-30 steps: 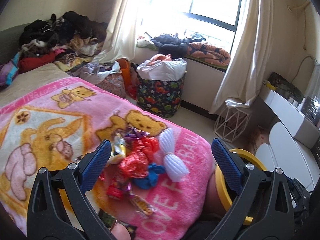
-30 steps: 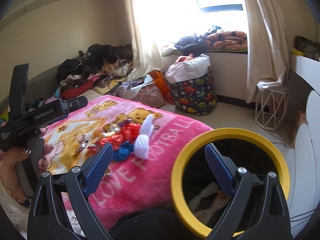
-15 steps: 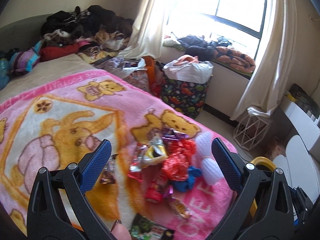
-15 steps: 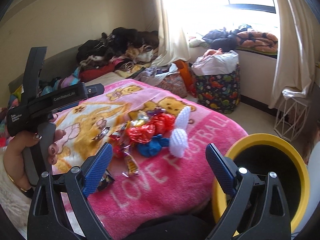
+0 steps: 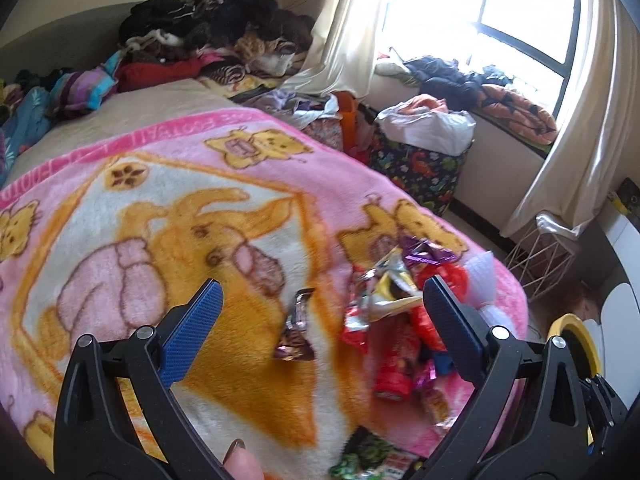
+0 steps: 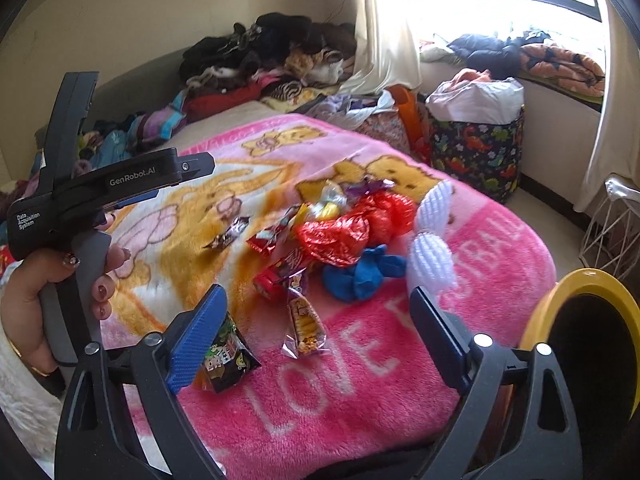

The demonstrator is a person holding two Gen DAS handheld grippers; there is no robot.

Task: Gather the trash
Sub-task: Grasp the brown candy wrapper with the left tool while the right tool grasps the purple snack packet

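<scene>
A heap of wrappers lies on the pink bear blanket (image 6: 360,384): red foil (image 6: 336,236), a blue crumpled piece (image 6: 368,272), white foam netting (image 6: 434,240), a clear snack wrapper (image 6: 304,324) and a dark green packet (image 6: 226,356). My right gripper (image 6: 317,292) hovers above the heap's near side with its jaws wide and closing, pressing on nothing. My left gripper (image 5: 320,284) is open above a small dark candy wrapper (image 5: 298,332), with a silver-yellow wrapper (image 5: 384,292) to its right. The yellow-rimmed bin (image 6: 560,300) stands beside the bed at the right.
A hand (image 6: 60,280) holds the left gripper's body (image 6: 120,184) at the left of the right wrist view. A dinosaur-print basket (image 5: 420,168), a white wire stool (image 5: 540,256) and a pile of clothes (image 5: 208,28) lie beyond the bed.
Both grippers have swung left and dipped toward the blanket. The wrapper heap now looks nearer and larger, and the yellow bin has slid to the right edge of both views.
</scene>
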